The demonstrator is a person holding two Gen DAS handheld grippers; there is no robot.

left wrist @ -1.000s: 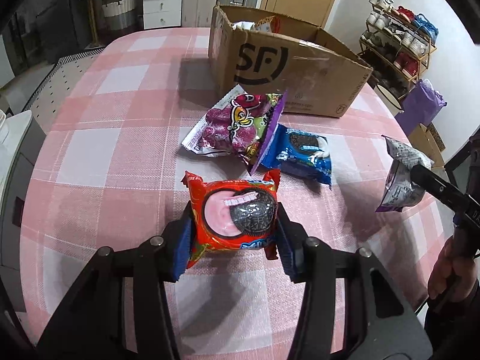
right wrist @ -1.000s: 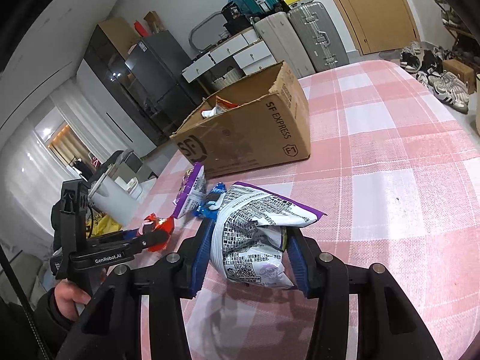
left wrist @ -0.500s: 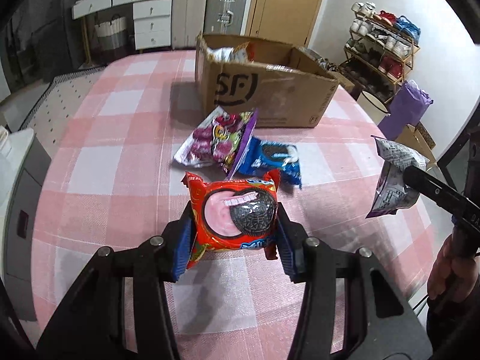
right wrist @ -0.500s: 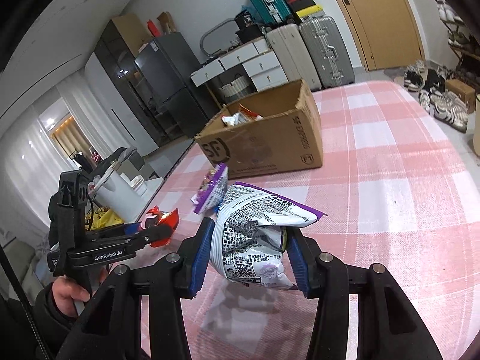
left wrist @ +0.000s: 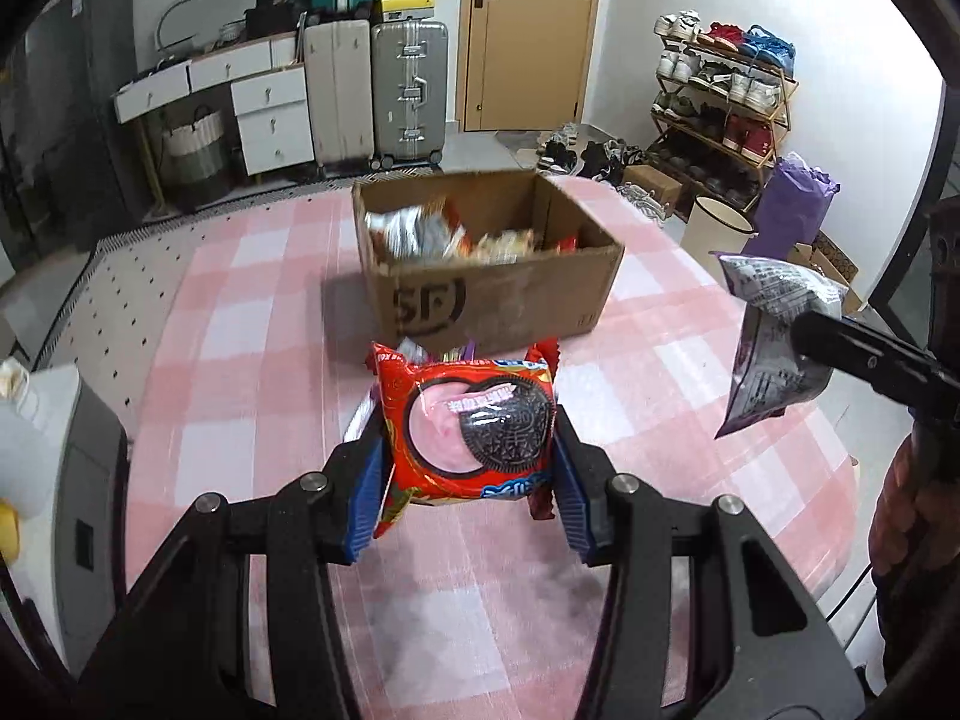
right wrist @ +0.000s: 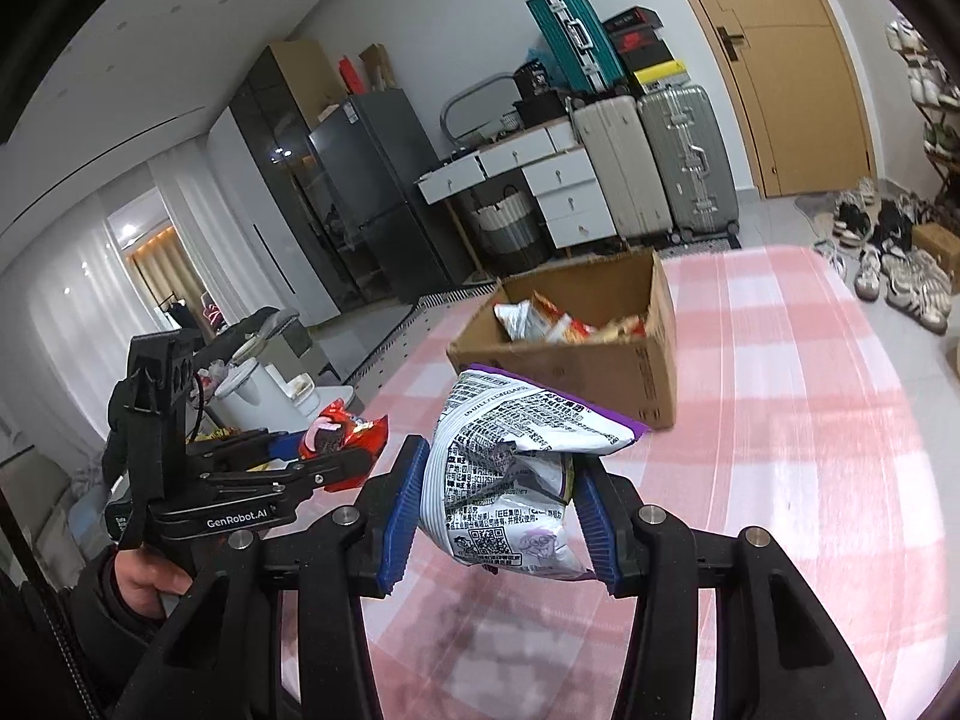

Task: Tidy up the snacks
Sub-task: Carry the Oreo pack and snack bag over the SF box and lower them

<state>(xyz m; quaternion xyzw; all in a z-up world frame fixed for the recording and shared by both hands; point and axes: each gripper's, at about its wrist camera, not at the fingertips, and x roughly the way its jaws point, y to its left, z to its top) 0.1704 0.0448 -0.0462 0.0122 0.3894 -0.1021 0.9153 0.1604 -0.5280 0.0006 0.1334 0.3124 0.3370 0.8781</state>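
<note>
My left gripper (left wrist: 465, 495) is shut on a red Oreo pack (left wrist: 474, 432) and holds it up above the pink checked table (left wrist: 240, 360), short of the open cardboard box (left wrist: 492, 294) with several snack bags inside. My right gripper (right wrist: 495, 516) is shut on a white and purple snack bag (right wrist: 516, 480), raised above the table; the box (right wrist: 594, 354) lies ahead of it. The left gripper with the red pack (right wrist: 342, 432) shows at the left of the right wrist view. The right gripper's bag (left wrist: 768, 342) shows at the right of the left wrist view.
Edges of other snack packs (left wrist: 444, 351) peek out behind the red pack, in front of the box. Off the table stand suitcases (left wrist: 408, 90), white drawers (left wrist: 270, 114), a shoe rack (left wrist: 720, 102) and a white appliance (right wrist: 264, 390) beside the table's left edge.
Both grippers rose and tilted up with their packs, so the box's inside now shows. The loose snacks on the table dropped out of sight behind the red pack.
</note>
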